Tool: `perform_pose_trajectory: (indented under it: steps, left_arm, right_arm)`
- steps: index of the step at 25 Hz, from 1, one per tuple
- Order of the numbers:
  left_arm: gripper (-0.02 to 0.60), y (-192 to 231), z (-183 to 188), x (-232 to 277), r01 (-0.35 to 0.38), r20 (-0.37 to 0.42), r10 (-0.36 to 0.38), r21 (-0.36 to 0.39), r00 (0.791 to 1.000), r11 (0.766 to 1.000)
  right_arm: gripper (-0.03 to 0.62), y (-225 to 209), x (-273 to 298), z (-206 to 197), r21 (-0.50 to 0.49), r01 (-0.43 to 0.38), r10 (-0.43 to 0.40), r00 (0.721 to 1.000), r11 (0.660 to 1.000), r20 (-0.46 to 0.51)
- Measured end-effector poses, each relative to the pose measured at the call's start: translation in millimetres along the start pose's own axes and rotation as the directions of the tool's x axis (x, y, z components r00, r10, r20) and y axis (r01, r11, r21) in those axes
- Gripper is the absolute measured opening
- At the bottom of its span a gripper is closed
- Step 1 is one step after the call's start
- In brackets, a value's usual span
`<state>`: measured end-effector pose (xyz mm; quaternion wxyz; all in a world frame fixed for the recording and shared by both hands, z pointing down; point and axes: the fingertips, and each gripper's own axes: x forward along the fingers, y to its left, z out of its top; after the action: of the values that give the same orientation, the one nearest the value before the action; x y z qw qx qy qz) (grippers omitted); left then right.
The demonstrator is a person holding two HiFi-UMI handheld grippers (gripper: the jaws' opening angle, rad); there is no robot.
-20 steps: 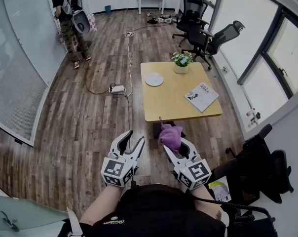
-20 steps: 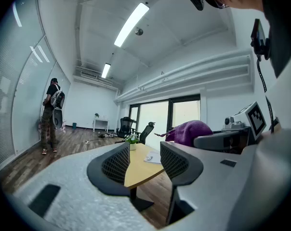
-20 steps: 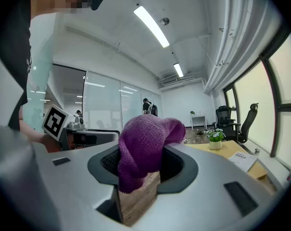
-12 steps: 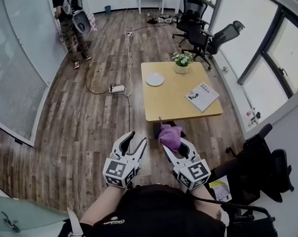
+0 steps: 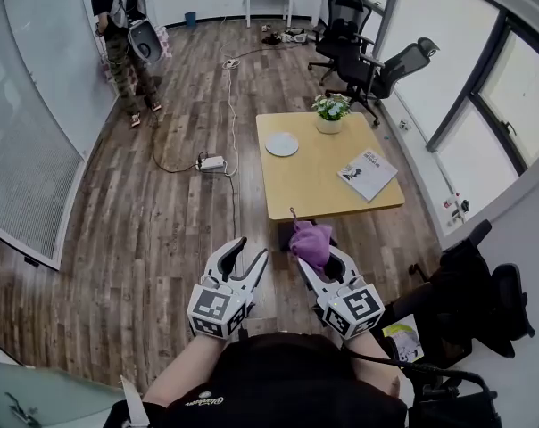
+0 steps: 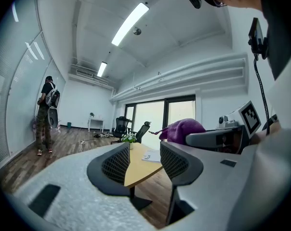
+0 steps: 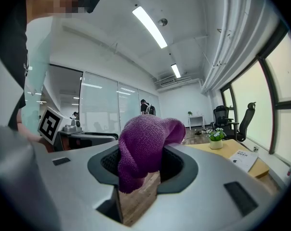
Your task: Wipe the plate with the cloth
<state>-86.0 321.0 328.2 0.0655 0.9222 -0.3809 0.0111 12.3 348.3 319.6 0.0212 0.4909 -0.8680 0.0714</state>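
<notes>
A white plate (image 5: 282,144) lies on the far left part of a low wooden table (image 5: 316,184) ahead of me. My right gripper (image 5: 316,255) is shut on a bunched purple cloth (image 5: 310,242), which bulges above its jaws in the right gripper view (image 7: 144,146). My left gripper (image 5: 246,259) is open and holds nothing; its jaws frame the table edge (image 6: 140,165) in the left gripper view. Both grippers hover over the wood floor, short of the table's near edge. The cloth (image 6: 181,130) also shows at the right of the left gripper view.
On the table stand a potted plant (image 5: 331,111) and a booklet (image 5: 367,174). Office chairs (image 5: 374,69) sit beyond the table. A cable and power strip (image 5: 211,161) lie on the floor to the left. A person (image 5: 120,29) stands far left. A black chair (image 5: 470,283) is at my right.
The view has shifted slightly toward the table. Both grippers keep their poses, the right one still holding the cloth.
</notes>
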Motion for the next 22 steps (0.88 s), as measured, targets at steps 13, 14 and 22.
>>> perform_pose_trajectory:
  steps: [13,14,22]
  left_arm:
    - [0.183,40.9,-4.2,-8.3,0.016,0.010,-0.015,-0.016,1.000,1.000]
    - [0.183,43.6,-3.4,-4.5,0.016,0.012,-0.016,-0.015,1.000,1.000]
    - [0.183,71.7,-2.1,54.8,0.004,0.012,-0.004,0.006,1.000,1.000]
  right_arm:
    - [0.160,12.5,31.9,6.3,-0.044,0.025,-0.024,1.000,0.999,0.003]
    - [0.160,10.8,36.2,6.9,-0.049,0.020,-0.020,1.000,0.999,0.004]
    - [0.160,-32.1,91.5,5.0,-0.041,-0.036,0.037,0.999,0.999,0.025]
